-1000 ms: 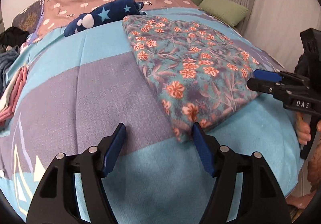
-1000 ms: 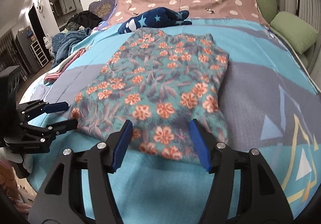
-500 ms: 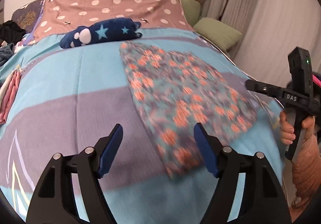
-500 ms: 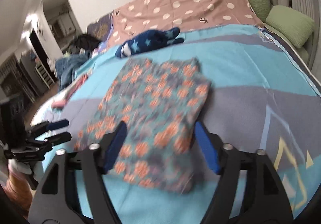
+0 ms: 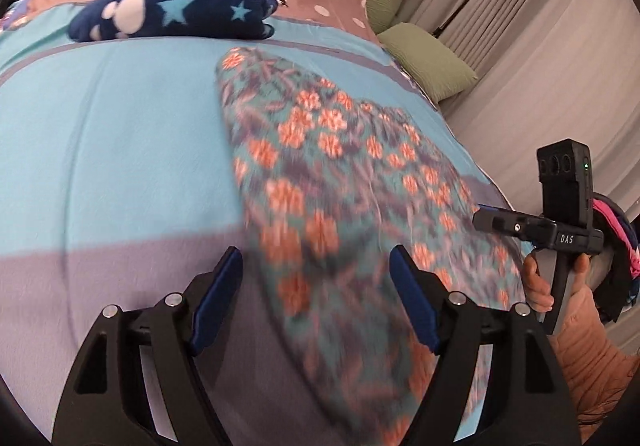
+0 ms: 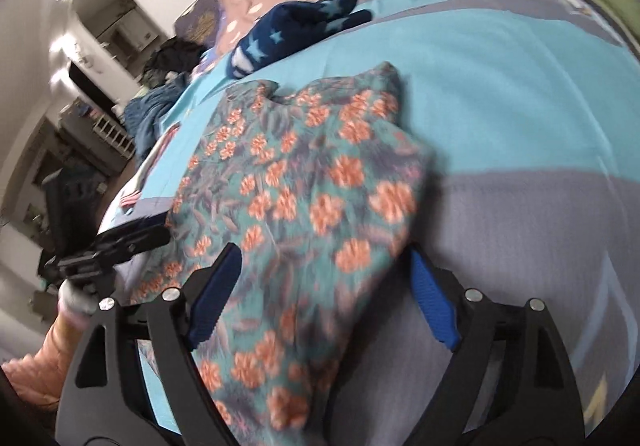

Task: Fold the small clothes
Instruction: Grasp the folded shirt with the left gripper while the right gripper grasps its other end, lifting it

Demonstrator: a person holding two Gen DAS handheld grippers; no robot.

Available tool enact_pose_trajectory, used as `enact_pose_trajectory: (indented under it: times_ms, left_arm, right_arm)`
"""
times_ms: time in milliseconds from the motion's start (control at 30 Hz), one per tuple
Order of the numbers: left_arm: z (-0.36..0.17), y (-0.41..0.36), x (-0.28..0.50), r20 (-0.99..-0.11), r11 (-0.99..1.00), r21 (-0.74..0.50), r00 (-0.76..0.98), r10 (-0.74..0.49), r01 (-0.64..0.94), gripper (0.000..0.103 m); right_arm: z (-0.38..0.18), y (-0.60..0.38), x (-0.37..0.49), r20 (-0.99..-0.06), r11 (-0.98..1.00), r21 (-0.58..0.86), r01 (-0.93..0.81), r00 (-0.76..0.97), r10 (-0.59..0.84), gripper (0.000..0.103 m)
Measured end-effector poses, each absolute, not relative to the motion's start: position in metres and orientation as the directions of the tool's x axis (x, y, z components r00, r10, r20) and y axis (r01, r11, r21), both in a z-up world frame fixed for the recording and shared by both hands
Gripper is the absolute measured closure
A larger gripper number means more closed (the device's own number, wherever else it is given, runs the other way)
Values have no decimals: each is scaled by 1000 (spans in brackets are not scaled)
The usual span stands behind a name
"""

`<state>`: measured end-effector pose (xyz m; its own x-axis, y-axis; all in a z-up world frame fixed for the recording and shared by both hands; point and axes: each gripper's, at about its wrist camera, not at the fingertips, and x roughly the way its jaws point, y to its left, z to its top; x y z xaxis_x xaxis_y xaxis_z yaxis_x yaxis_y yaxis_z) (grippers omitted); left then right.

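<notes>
Floral garment lying flat on the blue and grey bedspread, in the middle of the bed, already partly folded into a rough rectangle, near edge toward both grippers. Left gripper over the near left corner of the cloth, jaws apart, nothing clamped. Right gripper over the near right part, jaws wide apart too, cloth under them but not pinched (pads clear of the fabric, as far as the blur allows).

For the step in hand, probably taking the near edge for the next fold: best to drop each gripper onto its own corner, pinch all layers together rather than the top one alone, lift both corners evenly, and carry them toward the far edge so the sides line up. Worth keeping the two grippers level with each other, or the fold will skew. Starred dark-blue cloth at the far side, well apart, no obstacle.

Against a second ago: both sets of jaws have just been opening, the right much more, with no cloth gripped. Both views now closer over the garment, tilted and blurred; earlier, sharper and squarer, with the garment farther off.
</notes>
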<state>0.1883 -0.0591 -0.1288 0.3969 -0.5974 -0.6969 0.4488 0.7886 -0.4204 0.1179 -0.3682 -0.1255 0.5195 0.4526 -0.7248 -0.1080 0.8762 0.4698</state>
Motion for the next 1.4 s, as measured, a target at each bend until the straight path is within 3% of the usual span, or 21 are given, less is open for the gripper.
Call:
enact_pose_trajectory:
  times_ms: [267, 300, 367, 433, 467, 500, 600, 833, 1000, 1200, 1400]
  left_arm:
    - [-129, -91, 240, -698, 779, -400, 390, -601, 484, 28]
    - [-129, -94, 246, -700, 782, -393, 394, -595, 483, 33]
    - [-129, -100, 257, -711, 799, -365, 411, -571, 477, 54]
    - [-130, -99, 265, -706, 793, -385, 404, -582, 471, 89]
    - [-130, -98, 266, -696, 780, -408, 391, -602, 474, 91]
    - [-128, -99, 264, -695, 784, -392, 403, -595, 481, 91]
    - [-108, -108, 245, -688, 801, -274, 474, -550, 531, 92]
    - [-19, -125, 218, -551, 777, -158, 598, -581, 609, 92]
    - [37, -168, 220, -481, 757, -60, 646, -593, 650, 92]
    - [63, -242, 267, -459, 749, -7, 663, -591, 663, 92]
    - [49, -287, 356, -493, 778, -37, 665, -560, 628, 92]
  right_arm:
    - [-134, -368, 167, -690, 834, 521, -185, 484, 538, 33]
    - [-135, -367, 173, -690, 833, 519, -191, 482, 540, 39]
    - [-137, -368, 180, -693, 835, 516, -190, 480, 537, 50]
    - [-138, -370, 185, -697, 839, 514, -178, 484, 529, 67]
    - [-138, -371, 186, -697, 839, 517, -171, 485, 528, 74]
    - [-137, -372, 184, -690, 835, 525, -166, 491, 531, 80]
    - [-121, -367, 175, -688, 860, 477, -179, 534, 492, 85]
    - [-45, -361, 141, -607, 917, 319, -239, 692, 391, 86]
    - [16, -387, 136, -537, 955, 229, -188, 794, 285, 87]
    - [57, -432, 179, -516, 991, 127, -37, 851, 98, 87]
    - [57, -476, 258, -540, 994, 86, 71, 842, -13, 87]
